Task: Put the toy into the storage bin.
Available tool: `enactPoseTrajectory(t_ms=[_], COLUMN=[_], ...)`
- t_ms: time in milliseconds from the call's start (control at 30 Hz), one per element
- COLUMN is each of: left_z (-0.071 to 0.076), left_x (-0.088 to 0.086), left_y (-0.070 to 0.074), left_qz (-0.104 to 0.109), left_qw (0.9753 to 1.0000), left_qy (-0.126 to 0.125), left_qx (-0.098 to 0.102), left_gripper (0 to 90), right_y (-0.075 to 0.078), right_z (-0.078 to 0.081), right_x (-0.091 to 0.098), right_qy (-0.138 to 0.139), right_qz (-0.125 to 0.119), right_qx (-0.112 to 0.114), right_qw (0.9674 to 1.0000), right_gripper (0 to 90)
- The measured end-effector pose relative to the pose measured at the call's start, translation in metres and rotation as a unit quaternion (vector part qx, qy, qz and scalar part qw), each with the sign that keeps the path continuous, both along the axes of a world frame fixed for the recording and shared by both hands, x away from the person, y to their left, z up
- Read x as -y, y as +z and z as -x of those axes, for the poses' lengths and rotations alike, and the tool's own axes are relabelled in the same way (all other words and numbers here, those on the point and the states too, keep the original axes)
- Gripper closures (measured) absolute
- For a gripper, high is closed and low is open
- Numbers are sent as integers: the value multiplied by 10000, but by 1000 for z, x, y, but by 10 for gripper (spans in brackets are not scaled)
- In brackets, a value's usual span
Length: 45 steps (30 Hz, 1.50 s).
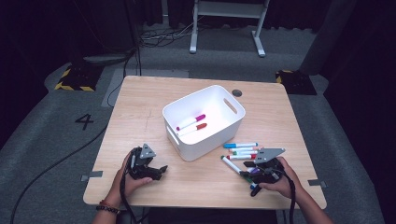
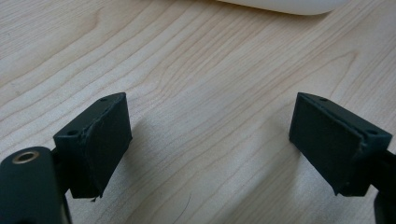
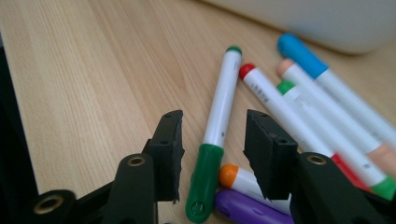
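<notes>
Though perhaps not touching, green marker (image 3: 215,140) between released right gripper (image 3: 212,154), beside white bin (image 1: 204,122).

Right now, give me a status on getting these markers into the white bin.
Done: two markers, a pink-capped marker and a red-capped marker, lie in the white bin.

In hand: the right gripper straddles the dark-green-capped marker, pads not pressing it. The left gripper is open over bare wood.

Left: the pile beside the bin, including the blue-capped marker, an orange-capped marker and a purple marker.
</notes>
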<state>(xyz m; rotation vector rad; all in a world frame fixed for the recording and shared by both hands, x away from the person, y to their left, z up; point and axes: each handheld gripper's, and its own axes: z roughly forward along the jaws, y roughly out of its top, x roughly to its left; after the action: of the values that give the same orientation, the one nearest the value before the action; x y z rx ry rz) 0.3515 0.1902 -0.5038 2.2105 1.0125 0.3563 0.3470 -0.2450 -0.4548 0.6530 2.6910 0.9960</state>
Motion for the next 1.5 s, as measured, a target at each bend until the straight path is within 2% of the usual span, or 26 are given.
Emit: enactPoseTrajectory(t_ms=[33,67,133,200,233,300,400,567,700,900,933,1000,1133,1333,1367,1500], left_z=[0,0,0,0,0,0,0,0,0,0,0,0,0,0,0,0], left_x=[0,0,0,0,0,0,0,0,0,0,0,0,0,0,0,0], left_y=[0,0,0,0,0,0,0,0,0,0,0,0,0,0,0,0], left_qz=[0,-4,0,-6,-4,0,-1,-5,-1,-6,-4,-5,-5,-5,1,-6], left_qw=[10000,10000,10000,10000,10000,10000,10000,10000,10000,10000,10000,10000,10000,10000,10000,10000], left_qy=[-1,-8,-2,-9,-9,-2,-2,-10,-3,-10,-11,-8,-11,-10,-9,-9], left_qx=[0,3,1,4,2,0,-1,1,-1,4,1,3,2,2,7,3], left_gripper=[130,130,130,130,130,130,130,130,130,130,130,130,130,130,130,130], right_y=[-5,-10,-18,-22,-24,-27,-27,-28,-28,-28,-24,-18,-6,23,33,57], right_z=[-1,-3,-7,-8,-8,-9,-7,-3,-1,-2,-1,0,4,8,9,9], right_x=[-2,-3,-6,-10,-12,-14,-17,-21,-24,-25,-22,-20,-16,-8,-7,-7], right_qy=[-68,-76,-46,-90,-111,-97,-160,-141,-209,-166,-211,-192,-226,-253,-242,-207], right_qz=[31,103,199,301,315,373,320,282,338,283,118,-22,-167,-517,-589,-688], right_qx=[-86,-74,-196,-204,-296,-284,-336,-258,-196,-246,-289,-263,-148,123,176,440], right_qw=[9999,9999,9996,9993,9990,9989,9988,9992,9990,9992,9993,9995,9995,9983,9978,9964], right_gripper=[579,580,580,586,592,608,636,736,745,748,748,749,749,749,749,749])
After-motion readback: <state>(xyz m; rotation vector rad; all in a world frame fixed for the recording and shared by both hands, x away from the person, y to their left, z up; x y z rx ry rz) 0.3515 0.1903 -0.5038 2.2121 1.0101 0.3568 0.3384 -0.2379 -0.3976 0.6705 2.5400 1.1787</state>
